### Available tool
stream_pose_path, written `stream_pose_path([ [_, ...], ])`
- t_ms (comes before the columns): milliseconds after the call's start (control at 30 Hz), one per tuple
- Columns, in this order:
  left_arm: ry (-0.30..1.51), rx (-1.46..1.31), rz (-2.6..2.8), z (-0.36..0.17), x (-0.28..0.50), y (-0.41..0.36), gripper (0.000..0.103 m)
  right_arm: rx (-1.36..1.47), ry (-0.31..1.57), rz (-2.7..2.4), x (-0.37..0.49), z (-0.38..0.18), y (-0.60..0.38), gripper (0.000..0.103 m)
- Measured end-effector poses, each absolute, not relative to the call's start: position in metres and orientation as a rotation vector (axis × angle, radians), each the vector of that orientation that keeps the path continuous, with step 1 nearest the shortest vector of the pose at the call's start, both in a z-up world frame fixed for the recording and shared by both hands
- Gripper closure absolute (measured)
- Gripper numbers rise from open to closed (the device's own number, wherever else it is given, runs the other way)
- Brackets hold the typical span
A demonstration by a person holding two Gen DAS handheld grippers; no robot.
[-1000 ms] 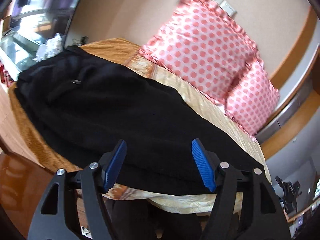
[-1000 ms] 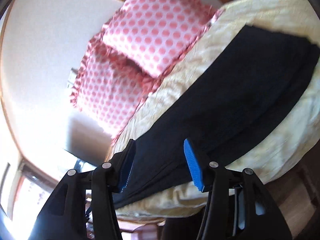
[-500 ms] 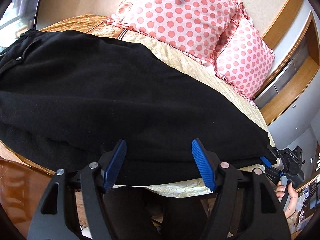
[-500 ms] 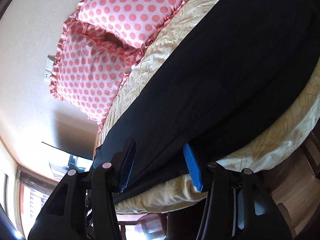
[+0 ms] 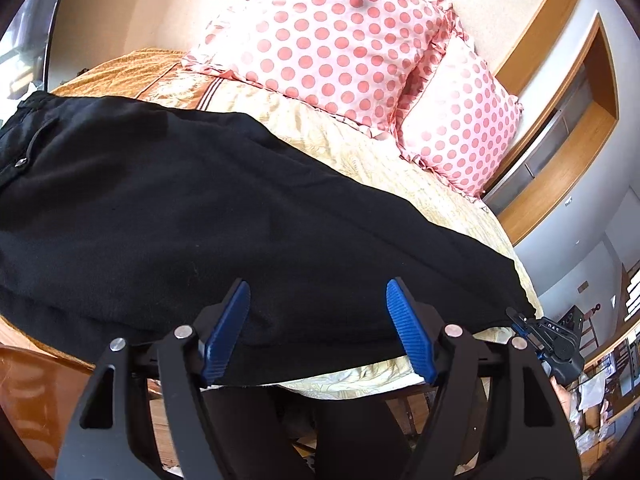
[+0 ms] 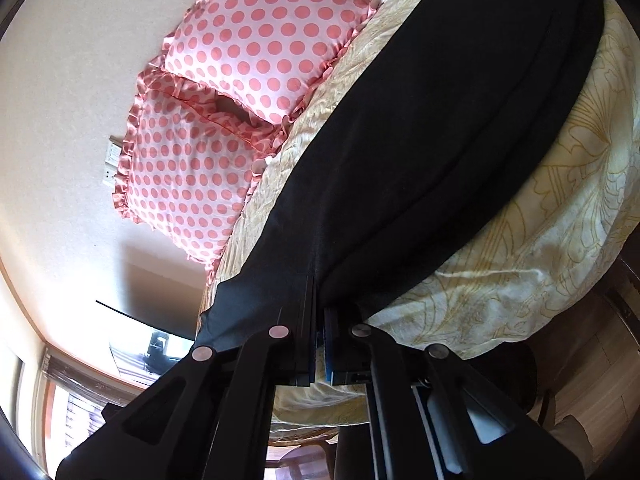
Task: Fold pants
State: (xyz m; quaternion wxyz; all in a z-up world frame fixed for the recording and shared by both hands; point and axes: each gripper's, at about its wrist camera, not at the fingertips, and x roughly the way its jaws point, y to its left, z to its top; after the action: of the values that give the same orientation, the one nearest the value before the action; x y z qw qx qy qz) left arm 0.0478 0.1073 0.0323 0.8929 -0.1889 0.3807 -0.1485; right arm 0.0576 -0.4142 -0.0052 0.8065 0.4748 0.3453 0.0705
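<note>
Black pants (image 5: 248, 216) laid lengthwise across bed (image 5: 400, 168), near its front edge, waistband toward left end, hem toward right end; already doubled leg-on-leg, judging by stacked layers in right wrist view. Two pink polka-dot pillows (image 5: 332, 36) behind, well apart from fabric. Change vs. half a sec ago: right gripper (image 6: 318, 312) jaws, then spread w/ hem edge between them, now pressed together and pinching hem end of pants; fabric seen bunched into the closed pads. Same grip visible from left wrist view at far right corner of pants (image 5: 520, 316). Left gripper (image 5: 318, 328) jaws spread, opening slightly, nothing pinched; pants edge lies just ahead of and below pads, mid-length along near side. Left view also shifted closer to fabric vs. a sec ago. Meaning for task: hem end secured, so lengthwise fold likely about to start. Probable next req.: left jaws close on near edge or hold mid-section as crease line, right carries hem toward waistband. Risk: only a thin edge pinched at right, top layer may slip free and leave lower leg behind.
</note>
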Motion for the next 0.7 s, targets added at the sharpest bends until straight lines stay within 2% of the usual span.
stream_pose_path([
  [167, 0.877, -0.438, -0.313, 0.02, 0.052, 0.106, 0.038, 1.024, 0.755, 0.153, 0.065, -0.007, -0.414, 0.101],
  [400, 0.859, -0.679, -0.355, 0.007, 0.021, 0.137, 0.039, 0.995, 0.77, 0.165, 0.067, -0.008, -0.412, 0.1],
  [700, 0.831, -0.969, -0.277, -0.017, 0.026, 0.172, 0.046, 1.011, 0.766, 0.182, 0.064, -0.01, -0.413, 0.1],
])
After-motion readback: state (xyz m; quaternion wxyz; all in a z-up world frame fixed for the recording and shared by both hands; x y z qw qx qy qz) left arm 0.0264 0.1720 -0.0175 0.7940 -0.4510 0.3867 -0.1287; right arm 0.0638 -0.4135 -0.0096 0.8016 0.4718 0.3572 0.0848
